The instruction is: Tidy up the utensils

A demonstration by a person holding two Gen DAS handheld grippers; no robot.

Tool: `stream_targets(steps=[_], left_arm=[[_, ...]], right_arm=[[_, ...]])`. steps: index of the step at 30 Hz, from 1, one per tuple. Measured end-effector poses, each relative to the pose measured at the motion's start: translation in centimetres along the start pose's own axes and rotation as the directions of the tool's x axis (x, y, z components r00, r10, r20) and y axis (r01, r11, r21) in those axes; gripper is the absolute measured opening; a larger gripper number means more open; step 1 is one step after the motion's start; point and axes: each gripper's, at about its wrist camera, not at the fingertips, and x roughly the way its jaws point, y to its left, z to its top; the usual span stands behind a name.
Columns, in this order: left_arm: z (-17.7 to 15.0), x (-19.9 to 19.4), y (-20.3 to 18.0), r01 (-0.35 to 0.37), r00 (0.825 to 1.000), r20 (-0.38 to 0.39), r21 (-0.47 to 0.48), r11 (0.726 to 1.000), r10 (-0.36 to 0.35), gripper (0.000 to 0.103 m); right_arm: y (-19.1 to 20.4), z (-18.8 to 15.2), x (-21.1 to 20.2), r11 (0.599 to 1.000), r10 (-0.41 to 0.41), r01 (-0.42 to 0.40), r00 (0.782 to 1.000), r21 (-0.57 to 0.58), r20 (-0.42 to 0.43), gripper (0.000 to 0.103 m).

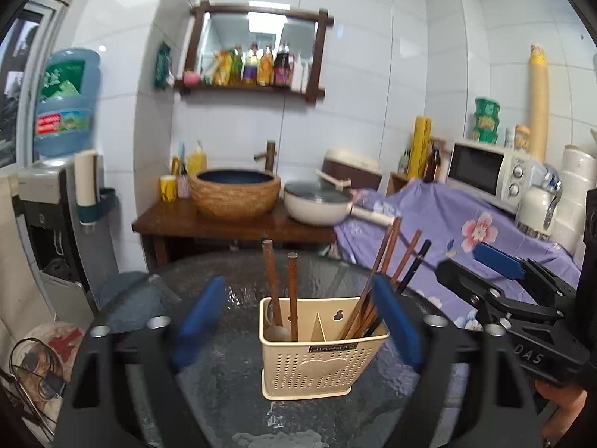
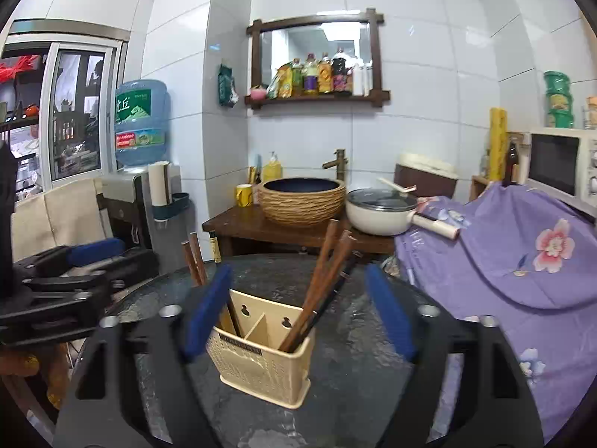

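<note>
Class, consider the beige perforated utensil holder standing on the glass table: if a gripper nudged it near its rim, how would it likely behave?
The utensil holder looks like thin perforated plastic, so probably light. The chopsticks lean well above its rim, so it may be top-heavy and tip. On the smooth glass table it might slide instead.

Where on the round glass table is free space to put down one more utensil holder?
The glass table is bare left of the beige holder, and in front of it toward the cameras. Its far edge behind the holder is bare too. It is crowded inside the holder: spoons in one compartment, chopsticks in the other.
</note>
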Motion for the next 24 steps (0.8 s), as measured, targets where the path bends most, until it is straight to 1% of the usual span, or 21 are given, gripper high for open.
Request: stream_targets(steps=[1,2,4,5,7,8,12,14,16,17,19,21,24], left_arm=[[-0.6,-1.6,0.0,-0.007,0.999,0.037,0.010,1.000,0.006,0.096],[-0.9,-2.4,-0.2,-0.013,0.998,0.054,0.019,1.000,0.012,0.096],[-2.5,-5.0,-0.5,-0.030,0.996,0.091,0.063,0.998,0.024,0.096],[-3.4,-6.1,-0.7,-0.033,0.995,0.099,0.086,0.996,0.025,0.096],[-5.1,-7.6,-0.8,-0.043,0.994,0.106,0.111,0.993,0.031,0.096],[-6.5,-8.7,-0.9,-0.058,0.993,0.112,0.131,0.990,0.043,0.096],[-11.2,-11.4,-1.2,-0.130,0.987,0.115,0.176,0.976,0.111,0.096],[-13.0,-12.3,-1.4,-0.157,0.985,0.103,0.196,0.968,0.139,0.096],[-14.9,-13.3,-1.5,-0.165,0.985,0.075,0.178,0.970,0.154,0.096],[-15.6,-13.9,-1.4,-0.148,0.988,0.067,0.148,0.978,0.139,0.096],[-16.6,-15.0,-1.3,-0.137,0.989,0.073,0.086,0.987,0.131,0.096],[-17.7,-16.2,-1.2,-0.144,0.987,0.082,0.030,0.989,0.141,0.096],[-18.8,-17.3,-1.7,-0.171,0.982,0.080,0.017,0.985,0.169,0.096]], right_arm=[[0.0,-0.4,-1.1,1.000,-0.003,0.003,1.000,0.000,0.013,0.089],[0.2,-1.1,-2.6,1.000,0.004,-0.004,1.000,-0.007,0.024,0.090],[0.7,-2.8,-4.8,0.999,0.002,-0.001,1.000,-0.033,0.023,0.097],[1.0,-3.6,-5.7,0.999,-0.003,0.004,1.000,-0.042,0.024,0.097],[1.4,-5.6,-7.5,0.998,-0.016,0.018,0.999,-0.054,0.033,0.097],[1.9,-7.2,-8.7,0.998,-0.021,0.023,0.999,-0.062,0.035,0.097],[2.8,-11.7,-11.6,0.998,-0.023,0.025,0.999,-0.060,0.030,0.097],[3.4,-13.7,-13.0,0.998,-0.026,0.027,0.999,-0.060,0.024,0.097],[4.2,-15.5,-14.4,0.997,-0.038,0.039,0.999,-0.071,0.023,0.097],[4.5,-16.2,-14.9,0.997,-0.041,0.042,0.999,-0.068,0.020,0.097],[5.2,-17.7,-16.2,0.998,-0.030,0.030,0.999,-0.051,0.013,0.097],[5.6,-18.8,-17.5,0.999,-0.020,0.021,1.000,-0.031,0.013,0.097],[6.1,-20.0,-19.7,0.999,-0.043,0.044,0.999,-0.021,0.033,0.097]])
